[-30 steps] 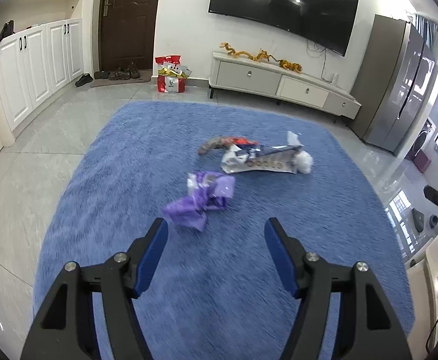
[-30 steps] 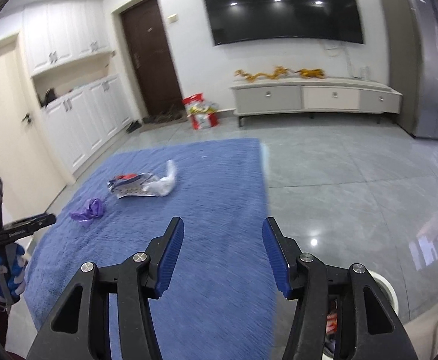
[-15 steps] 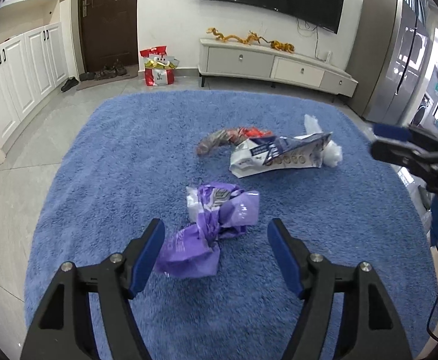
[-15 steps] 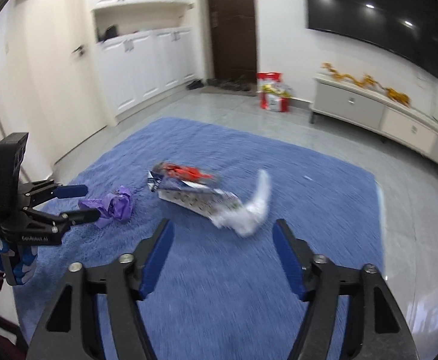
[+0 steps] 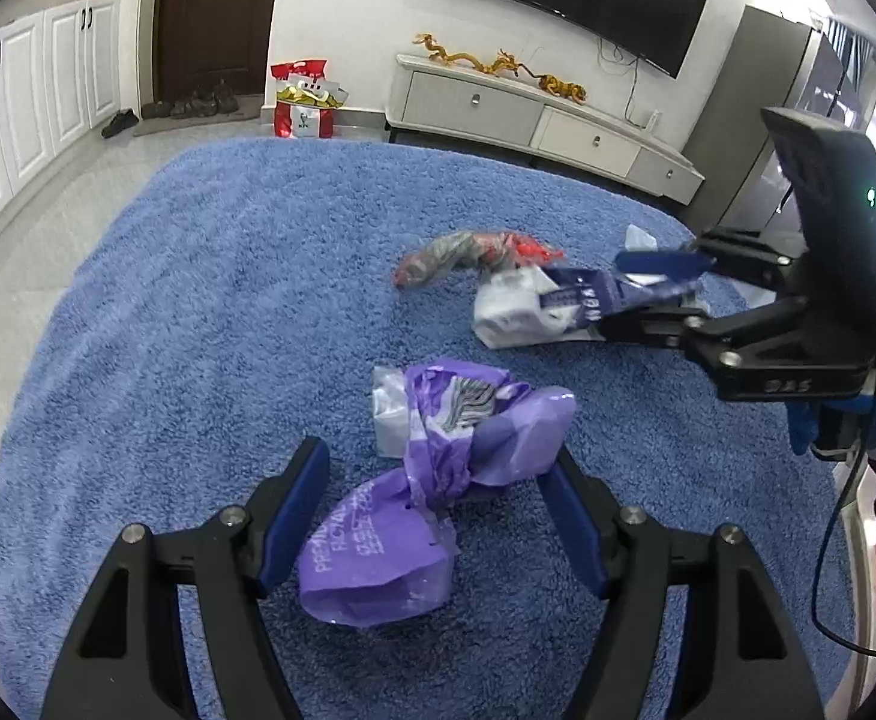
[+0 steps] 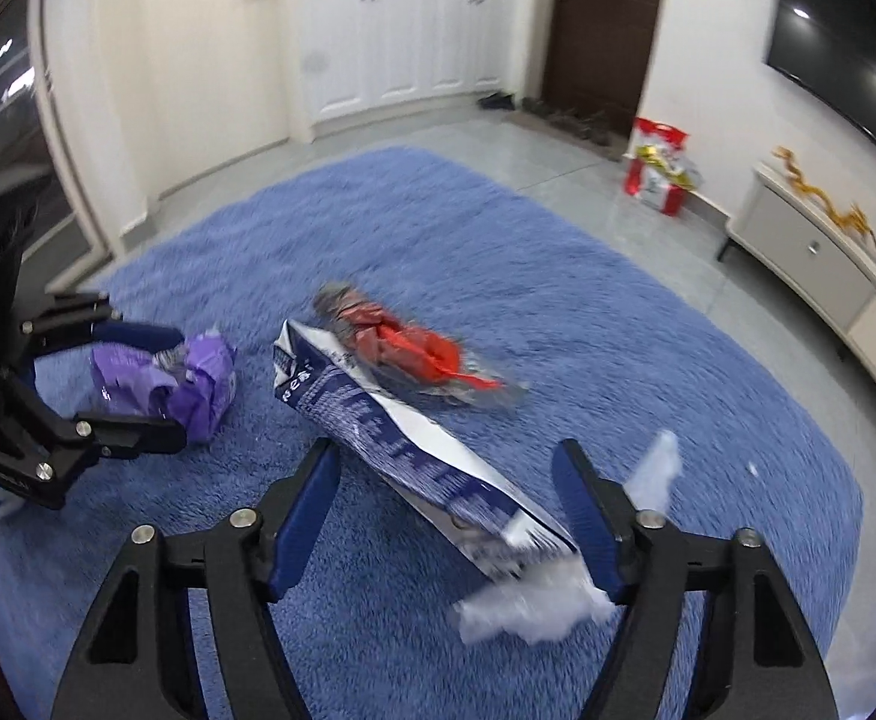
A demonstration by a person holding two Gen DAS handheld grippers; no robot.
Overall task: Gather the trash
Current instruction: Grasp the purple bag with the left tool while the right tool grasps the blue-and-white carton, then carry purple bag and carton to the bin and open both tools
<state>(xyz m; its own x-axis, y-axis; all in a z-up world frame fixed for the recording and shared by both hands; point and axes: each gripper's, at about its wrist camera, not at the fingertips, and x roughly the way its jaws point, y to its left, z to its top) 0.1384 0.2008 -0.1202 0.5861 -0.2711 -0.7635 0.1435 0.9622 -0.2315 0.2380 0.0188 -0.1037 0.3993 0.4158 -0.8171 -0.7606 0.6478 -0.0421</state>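
Straddling trash: the left hand-held gripper [image 5: 435, 513] is gaping around the purple wrapper [image 5: 432, 486], the right hand-held gripper [image 6: 447, 516] likewise wide around the blue-white bag [image 6: 414, 450]; closing comes next.

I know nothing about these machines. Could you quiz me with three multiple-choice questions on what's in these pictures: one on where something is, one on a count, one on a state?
1. Where does the crumpled purple plastic bag lie?
A. on the white TV cabinet
B. between the open fingers of the left gripper, on the blue shaggy rug
C. by the brown door

2. How many separate wrapper or bag pieces lie on the rug, leaving out the white scraps?
A. one
B. three
C. six

3. How is the right gripper?
A. open around the blue-and-white printed bag
C. shut on the red crumpled wrapper
B. shut and empty

Answers: 1 B, the blue pads flank it. 2 B, purple, blue-and-white, red. 3 A, its fingers stand wide apart.
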